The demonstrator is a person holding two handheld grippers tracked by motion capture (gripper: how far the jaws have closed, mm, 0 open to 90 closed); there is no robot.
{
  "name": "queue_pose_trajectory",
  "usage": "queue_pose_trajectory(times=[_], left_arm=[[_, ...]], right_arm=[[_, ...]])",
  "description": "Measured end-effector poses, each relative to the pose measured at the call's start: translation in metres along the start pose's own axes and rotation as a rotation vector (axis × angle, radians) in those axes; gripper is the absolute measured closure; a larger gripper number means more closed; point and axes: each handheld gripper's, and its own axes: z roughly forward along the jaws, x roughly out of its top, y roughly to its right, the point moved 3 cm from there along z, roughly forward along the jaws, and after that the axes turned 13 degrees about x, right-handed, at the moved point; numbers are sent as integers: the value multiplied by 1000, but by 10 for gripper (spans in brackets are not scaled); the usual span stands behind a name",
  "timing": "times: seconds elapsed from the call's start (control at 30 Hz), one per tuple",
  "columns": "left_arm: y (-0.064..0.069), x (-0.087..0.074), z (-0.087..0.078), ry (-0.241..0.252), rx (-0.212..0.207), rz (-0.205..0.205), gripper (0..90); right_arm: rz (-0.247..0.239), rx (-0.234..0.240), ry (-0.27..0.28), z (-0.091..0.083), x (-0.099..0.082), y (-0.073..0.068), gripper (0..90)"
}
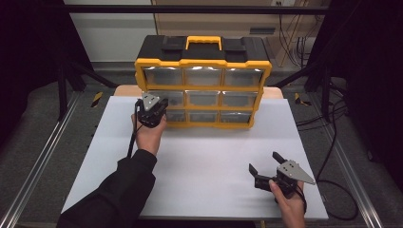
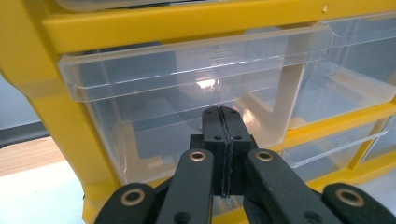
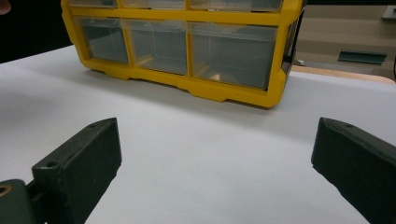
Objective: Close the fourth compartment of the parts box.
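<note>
Two grippers are at work: the left gripper [image 2: 223,122], jaws pressed together with nothing between them, sits right at a clear drawer [image 2: 187,112] in the left column of the yellow organizer [image 1: 203,88] on the white counter [image 1: 199,156], while the right gripper [image 1: 265,165] rests well apart, jaws wide open.

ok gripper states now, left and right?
Left gripper: closed, nothing between the jaws, tips at a clear drawer.
Right gripper: open, empty, over the table.

Yellow-framed drawer cabinet [image 1: 203,88] upright at the table's far edge, clear drawer [image 2: 187,116] (middle row, leftmost) shut.
</note>
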Motion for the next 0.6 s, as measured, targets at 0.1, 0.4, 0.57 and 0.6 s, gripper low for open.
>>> queue_pose_trajectory(times=[0.1,0.4,0.57,0.6], left_arm=[[1,1,1,0,0,-1,900],[3,3,3,6,-2,2,900],[3,4,4,6,-1,1,900],[4,5,4,7,-1,1,900]], right_arm=[[0,0,1,0,0,0,19],[3,1,0,0,0,0,19],[2,0,1,0,0,0,19],[0,0,1,0,0,0,19]])
